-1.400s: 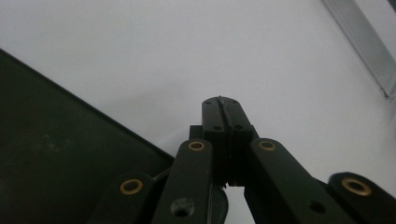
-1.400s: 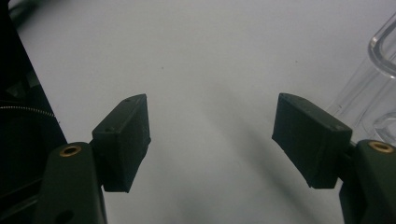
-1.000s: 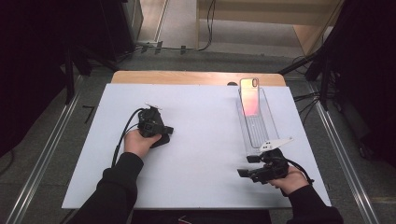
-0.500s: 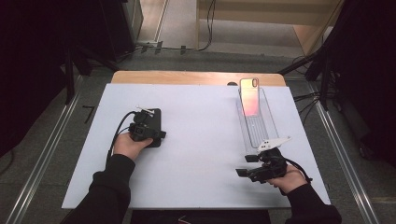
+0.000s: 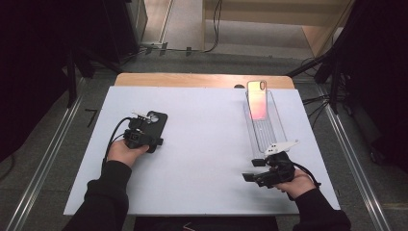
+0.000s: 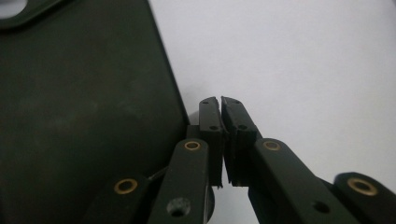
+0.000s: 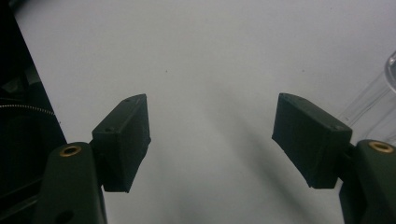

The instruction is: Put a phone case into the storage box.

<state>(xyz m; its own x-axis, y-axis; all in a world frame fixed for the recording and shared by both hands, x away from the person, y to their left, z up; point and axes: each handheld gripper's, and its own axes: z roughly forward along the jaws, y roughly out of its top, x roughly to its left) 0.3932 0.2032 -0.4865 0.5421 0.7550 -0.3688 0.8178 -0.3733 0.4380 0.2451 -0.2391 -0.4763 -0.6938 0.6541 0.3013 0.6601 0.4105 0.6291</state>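
Resting flat at the worktop's [image 5: 202, 144] left side, the black phone case [image 5: 156, 122] lies just beside the left tongs [image 6: 220, 105], clenched on nothing; the right tongs [image 7: 212, 135] stand released; the phone [image 5: 257, 101] leans in the clear tray [image 5: 267, 132], so fitting looks undone.

A: What's sitting on the white board [image 5: 207, 159]?
B: One black phone case [image 5: 155, 126], one clear tray [image 5: 262, 127] and one pink phone [image 5: 257, 99] are lying there.
A: And the tools?
B: Two grippers are showing, the left gripper [image 5: 139, 137] and the right gripper [image 5: 255, 175].
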